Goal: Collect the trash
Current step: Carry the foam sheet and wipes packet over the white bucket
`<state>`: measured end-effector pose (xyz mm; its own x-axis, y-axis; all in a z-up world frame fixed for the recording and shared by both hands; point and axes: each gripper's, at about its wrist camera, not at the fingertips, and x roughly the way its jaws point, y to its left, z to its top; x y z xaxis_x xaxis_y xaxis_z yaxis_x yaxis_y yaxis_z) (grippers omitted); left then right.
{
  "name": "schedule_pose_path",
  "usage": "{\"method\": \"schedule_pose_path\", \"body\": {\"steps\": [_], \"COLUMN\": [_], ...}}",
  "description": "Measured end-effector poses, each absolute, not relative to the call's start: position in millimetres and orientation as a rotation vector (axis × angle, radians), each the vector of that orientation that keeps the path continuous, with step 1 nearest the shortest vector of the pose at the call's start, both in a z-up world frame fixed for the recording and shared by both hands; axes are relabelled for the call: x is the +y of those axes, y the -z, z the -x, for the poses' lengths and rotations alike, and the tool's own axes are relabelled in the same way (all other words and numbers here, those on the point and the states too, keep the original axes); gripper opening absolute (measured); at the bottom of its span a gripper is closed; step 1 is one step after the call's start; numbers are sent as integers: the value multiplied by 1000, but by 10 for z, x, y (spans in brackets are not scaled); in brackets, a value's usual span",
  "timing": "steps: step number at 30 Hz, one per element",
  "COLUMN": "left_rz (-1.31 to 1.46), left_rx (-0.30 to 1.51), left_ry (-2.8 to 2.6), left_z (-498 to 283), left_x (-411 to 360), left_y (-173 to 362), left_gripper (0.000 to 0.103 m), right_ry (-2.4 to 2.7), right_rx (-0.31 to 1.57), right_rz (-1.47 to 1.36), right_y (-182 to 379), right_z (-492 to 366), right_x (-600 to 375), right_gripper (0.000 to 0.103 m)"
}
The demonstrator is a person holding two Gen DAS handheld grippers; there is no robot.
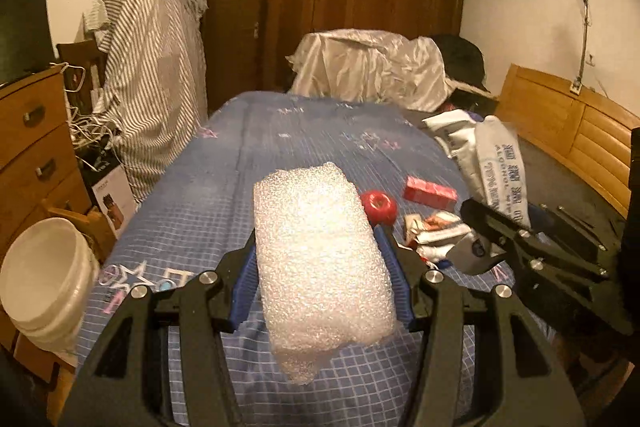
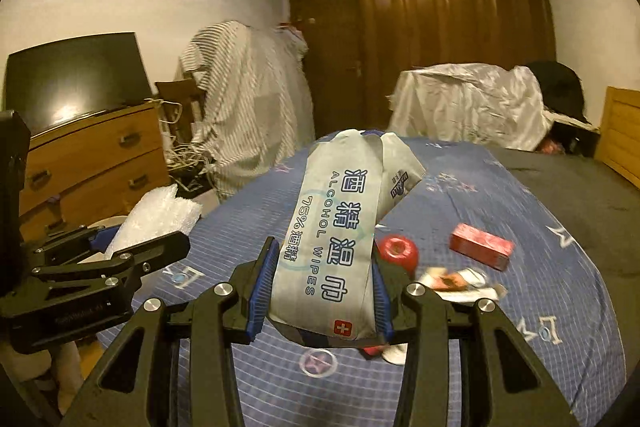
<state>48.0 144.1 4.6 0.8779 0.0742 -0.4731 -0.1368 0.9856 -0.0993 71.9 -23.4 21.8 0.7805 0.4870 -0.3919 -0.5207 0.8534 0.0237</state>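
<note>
I have both tools loaded above the bed: my left gripper has its jaws clamped on a roll of bubble wrap, and my right gripper has its jaws closed on a flat pack of alcohol wipes, which sticks up and forward between the blue pads. The step in hand, as I judge it, is carrying both pieces to the white bucket that stands on the floor just off the bed's left edge, below the wooden dresser. To do that well I would keep both grips firm, since the wrap is soft and could squeeze out, and the wipes pack is held only by its lower part and may flop. I would take the left load over first, because it is nearer the bucket, and keep the right tool behind so the two do not collide; they sit close beside each other already. The gap between bed edge and dresser looks narrow, so I would come in from above. More trash lies on the bed to the right: a red round object, a red box and crumpled wrappers, with open bedspread beyond them.
</note>
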Motion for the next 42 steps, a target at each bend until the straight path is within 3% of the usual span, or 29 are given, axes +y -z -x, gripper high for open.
{"method": "schedule_pose_path", "body": {"steps": [25, 42], "left_rz": [188, 281], "left_rx": [407, 455], "left_ry": [-354, -543], "left_z": [-16, 466], "left_x": [2722, 3938], "left_y": [-469, -429], "left_gripper": [52, 52], "right_ry": [-799, -1068], "right_rx": [376, 504], "right_rz": [160, 291], "right_y": [-848, -897], "right_z": [-586, -612], "right_x": [1524, 3534], "right_gripper": [44, 44]}}
